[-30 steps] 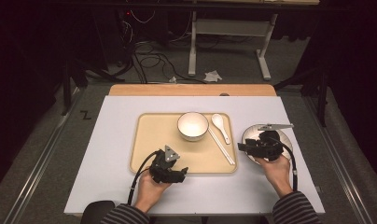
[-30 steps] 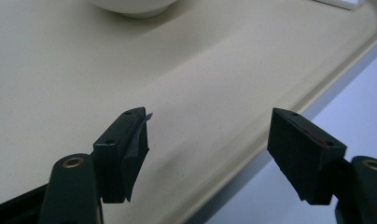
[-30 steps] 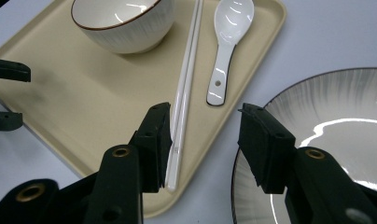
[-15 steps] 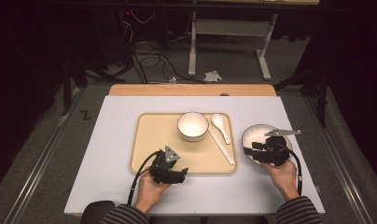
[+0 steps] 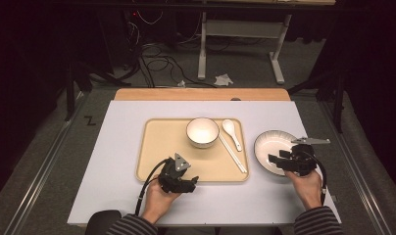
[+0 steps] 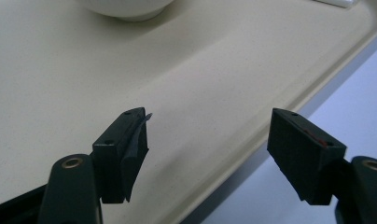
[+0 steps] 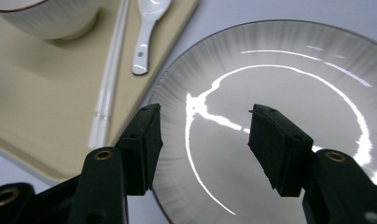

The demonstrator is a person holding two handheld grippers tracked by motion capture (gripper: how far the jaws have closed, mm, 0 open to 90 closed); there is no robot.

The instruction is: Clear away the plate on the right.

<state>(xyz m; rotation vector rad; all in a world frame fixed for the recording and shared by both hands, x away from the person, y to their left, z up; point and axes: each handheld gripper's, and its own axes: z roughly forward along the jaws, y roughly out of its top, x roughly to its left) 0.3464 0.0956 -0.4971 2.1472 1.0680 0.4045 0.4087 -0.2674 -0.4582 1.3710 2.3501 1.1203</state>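
Nearest to the person, two hands come in from the bottom of the high view, each holding a black claw. The left gripper [image 5: 179,177] sits over the near edge of the tan tray [image 5: 164,147], and the hand behind it rests on the white table [image 5: 117,142]. In the left gripper view its jaws stand wide apart with nothing between them; one jaw is over the flat tray floor and the other is over the tray's raised rim, with the table beside it. The right gripper [image 5: 286,161] is over the near side of the plate [image 5: 269,147], which lies on the table just to the right of the tray. In the right gripper view the jaws have just been opening and now stand wide, with only the shiny grey plate [image 7: 280,116] under them and nothing pinched. The plate's left edge comes very close to the tray corner. A bit farther off, on the right part of the tray, lie white chopsticks [image 5: 233,154] and a white spoon [image 5: 231,132], side by side. Next to them, at the far side of the tray, stands a white bowl [image 5: 202,132]. Past the table there are cables on the dark floor [image 5: 152,63].
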